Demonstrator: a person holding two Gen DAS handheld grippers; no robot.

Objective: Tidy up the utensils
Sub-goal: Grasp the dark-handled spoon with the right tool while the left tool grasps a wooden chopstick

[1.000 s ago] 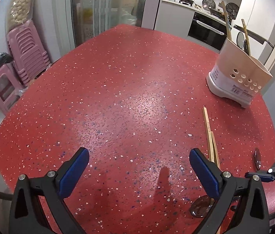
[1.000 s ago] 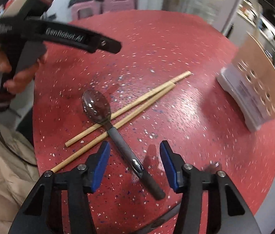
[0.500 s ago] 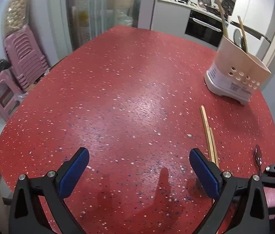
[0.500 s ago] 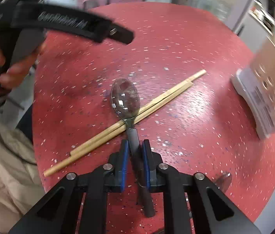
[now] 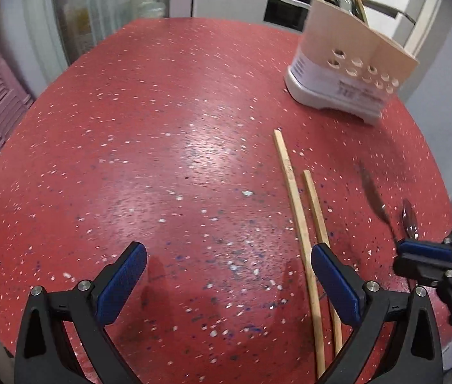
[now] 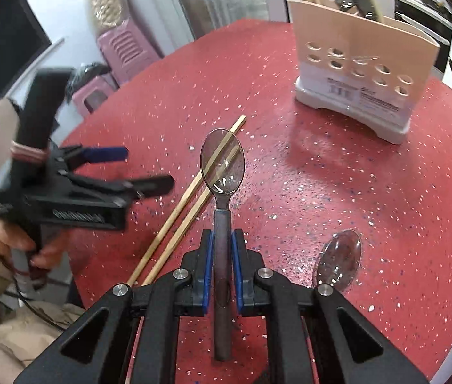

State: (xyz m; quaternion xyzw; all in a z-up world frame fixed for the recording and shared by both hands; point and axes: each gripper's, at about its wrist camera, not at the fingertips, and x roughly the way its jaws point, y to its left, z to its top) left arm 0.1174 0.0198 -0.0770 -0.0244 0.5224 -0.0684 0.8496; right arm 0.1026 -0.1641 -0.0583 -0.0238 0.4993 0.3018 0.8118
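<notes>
My right gripper (image 6: 222, 246) is shut on the dark handle of a steel spoon (image 6: 222, 163), held above the red table with its bowl pointing forward; the spoon shows blurred in the left wrist view (image 5: 374, 196). Two wooden chopsticks (image 6: 190, 204) lie side by side on the table, under the spoon in this view. In the left wrist view the chopsticks (image 5: 302, 224) run past my right finger. A second spoon (image 6: 338, 259) lies to the right. My left gripper (image 5: 229, 272) is open and empty, also seen in the right wrist view (image 6: 114, 172).
A beige utensil holder (image 6: 360, 64) with round holes stands at the far right of the table (image 5: 162, 128), holding chopsticks and spoons; it also shows in the left wrist view (image 5: 351, 64). Pink stools (image 6: 120, 54) stand beyond the table's left edge.
My right gripper closed on the spoon's handle and lifted it off the chopsticks, turning toward the holder. My left gripper moved forward and right, staying open.
</notes>
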